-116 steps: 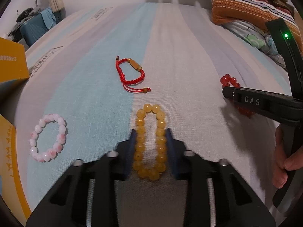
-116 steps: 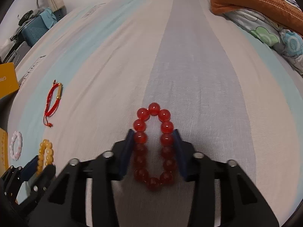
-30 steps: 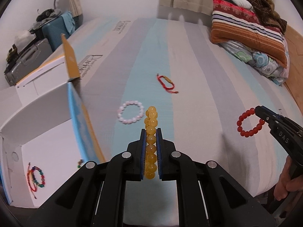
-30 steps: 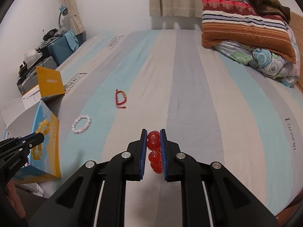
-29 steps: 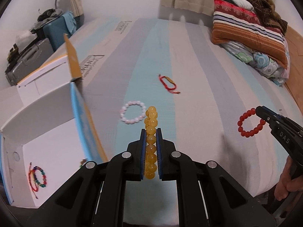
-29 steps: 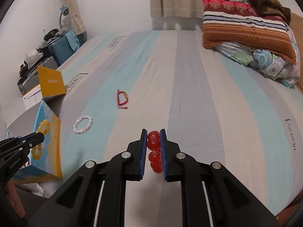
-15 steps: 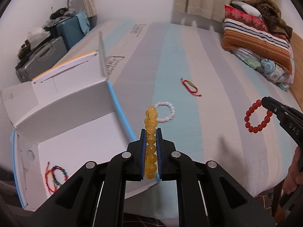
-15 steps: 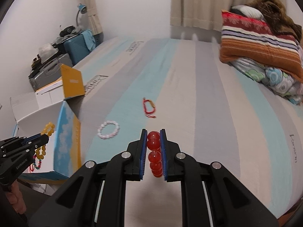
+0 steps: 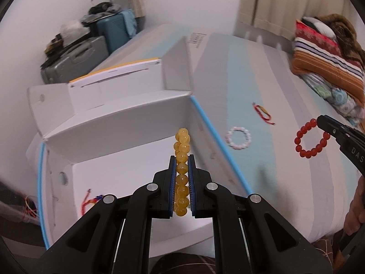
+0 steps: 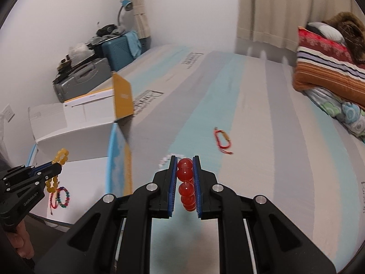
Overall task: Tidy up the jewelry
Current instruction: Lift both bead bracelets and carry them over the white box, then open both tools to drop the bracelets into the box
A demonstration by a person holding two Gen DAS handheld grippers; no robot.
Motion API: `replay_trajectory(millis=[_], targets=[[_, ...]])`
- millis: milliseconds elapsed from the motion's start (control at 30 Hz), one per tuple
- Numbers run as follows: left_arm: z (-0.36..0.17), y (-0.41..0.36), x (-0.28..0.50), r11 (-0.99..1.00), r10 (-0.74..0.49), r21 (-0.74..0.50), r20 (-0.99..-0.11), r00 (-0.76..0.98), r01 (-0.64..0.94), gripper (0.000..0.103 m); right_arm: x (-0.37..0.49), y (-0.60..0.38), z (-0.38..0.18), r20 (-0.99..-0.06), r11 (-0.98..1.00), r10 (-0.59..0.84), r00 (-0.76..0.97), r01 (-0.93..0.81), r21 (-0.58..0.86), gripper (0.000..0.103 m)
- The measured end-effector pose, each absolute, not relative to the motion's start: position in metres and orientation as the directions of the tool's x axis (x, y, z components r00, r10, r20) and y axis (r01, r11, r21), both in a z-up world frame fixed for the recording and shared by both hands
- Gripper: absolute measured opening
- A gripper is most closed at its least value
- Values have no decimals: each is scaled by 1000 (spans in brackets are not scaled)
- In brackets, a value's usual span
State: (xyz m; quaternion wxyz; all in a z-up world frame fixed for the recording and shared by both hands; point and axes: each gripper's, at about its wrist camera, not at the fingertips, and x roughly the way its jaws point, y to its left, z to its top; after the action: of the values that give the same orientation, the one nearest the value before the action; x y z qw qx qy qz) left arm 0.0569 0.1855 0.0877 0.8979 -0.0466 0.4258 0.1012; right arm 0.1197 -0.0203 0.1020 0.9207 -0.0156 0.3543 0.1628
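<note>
My left gripper (image 9: 181,159) is shut on a yellow bead bracelet (image 9: 181,150) and holds it in the air over the open white box (image 9: 114,159) beside the bed. It also shows in the right wrist view (image 10: 54,169). My right gripper (image 10: 185,159) is shut on a red bead bracelet (image 10: 186,178), held above the striped bed; the bracelet also hangs in the left wrist view (image 9: 310,140). A white bead bracelet (image 9: 238,137) and a red cord bracelet (image 9: 263,113) lie on the bed. A multicoloured bracelet (image 10: 60,197) lies inside the box.
The box has raised flaps (image 9: 175,66) and a blue edge against the bed (image 9: 219,137). Suitcases (image 10: 84,77) stand by the wall at the left. Striped pillows (image 10: 330,73) lie at the bed's far right.
My left gripper has carried the yellow bracelet leftward from over the bed to over the box. My right gripper has also swung left with the red bracelet, closer to the box.
</note>
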Motion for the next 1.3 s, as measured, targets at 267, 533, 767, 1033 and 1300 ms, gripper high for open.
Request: replay_trajectory(millis=[267, 533, 767, 1033, 1300], targets=[[85, 239, 32, 951, 192, -5, -777, 599, -311, 9, 111, 40, 109, -644, 911, 364, 673, -401, 95, 13], [83, 283, 8, 920, 243, -3, -781, 575, -392, 9, 99, 105, 109, -642, 857, 443, 626, -505, 100, 13], [66, 311, -3, 895, 264, 7, -815, 516, -446, 9, 94, 147, 85, -690, 827, 462, 558, -551, 108, 13], [37, 328, -4, 878, 254, 6, -854, 454, -479, 9, 100, 166, 47, -764, 827, 430, 481, -550, 118, 13], [30, 332, -3, 865, 272, 17, -856, 439, -502, 15, 103, 175, 31, -792, 831, 396, 464, -548, 95, 24]])
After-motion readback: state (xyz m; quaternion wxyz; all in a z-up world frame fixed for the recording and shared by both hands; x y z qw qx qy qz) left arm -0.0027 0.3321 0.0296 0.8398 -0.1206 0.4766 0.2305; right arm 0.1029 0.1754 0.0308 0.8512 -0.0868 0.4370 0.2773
